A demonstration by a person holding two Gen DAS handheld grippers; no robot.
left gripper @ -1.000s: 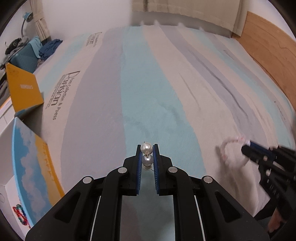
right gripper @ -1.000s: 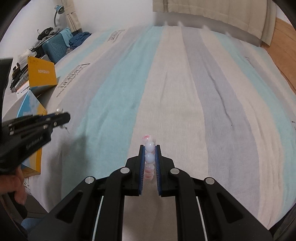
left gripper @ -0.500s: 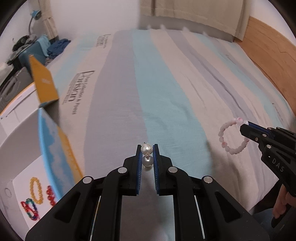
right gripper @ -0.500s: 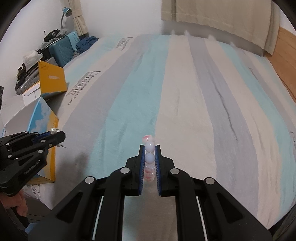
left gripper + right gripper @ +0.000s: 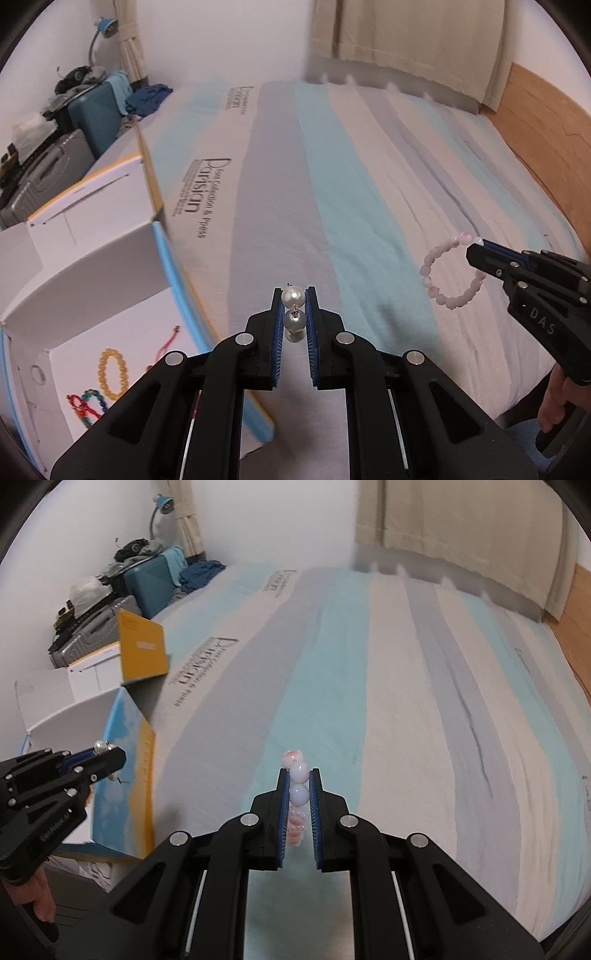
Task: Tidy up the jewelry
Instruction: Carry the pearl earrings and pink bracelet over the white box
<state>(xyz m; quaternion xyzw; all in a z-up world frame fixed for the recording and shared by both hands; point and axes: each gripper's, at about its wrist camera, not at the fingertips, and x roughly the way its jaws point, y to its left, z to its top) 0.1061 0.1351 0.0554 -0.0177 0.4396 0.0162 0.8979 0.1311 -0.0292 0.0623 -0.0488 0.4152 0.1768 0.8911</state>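
**A:** Both grippers have lifted off the striped bedspread point(image 5: 369, 177) and swung toward the open box point(image 5: 92, 280) at the bed's left edge. A second ago only a corner of the box floor showed in the left wrist view; now much of the white floor is in sight, just left of the left gripper point(image 5: 293, 314).

**B:** What are they carrying?

**A:** The left gripper's jaws are almost fully closed on a pearl earring point(image 5: 293, 308), with one pearl at the fingertips and another just behind it. The right gripper point(image 5: 299, 805) is clamped equally tight on a pink bead bracelet point(image 5: 452, 273), whose loop hangs free of the tips, clear above the bedspread.

**B:** So what does that mean for the job?

**A:** I'd judge both pieces are picked up and in transit, with the drop into the box not yet done. The left gripper is nearer to the box than the right.

**B:** Count it for me.

**A:** Two grippers, two pieces in the air. On the box floor I count one yellow bead bracelet point(image 5: 112, 373), one multicoloured bracelet point(image 5: 86, 406), and one red cord piece point(image 5: 166, 341). The box corner is partly cut off, so there may be more.
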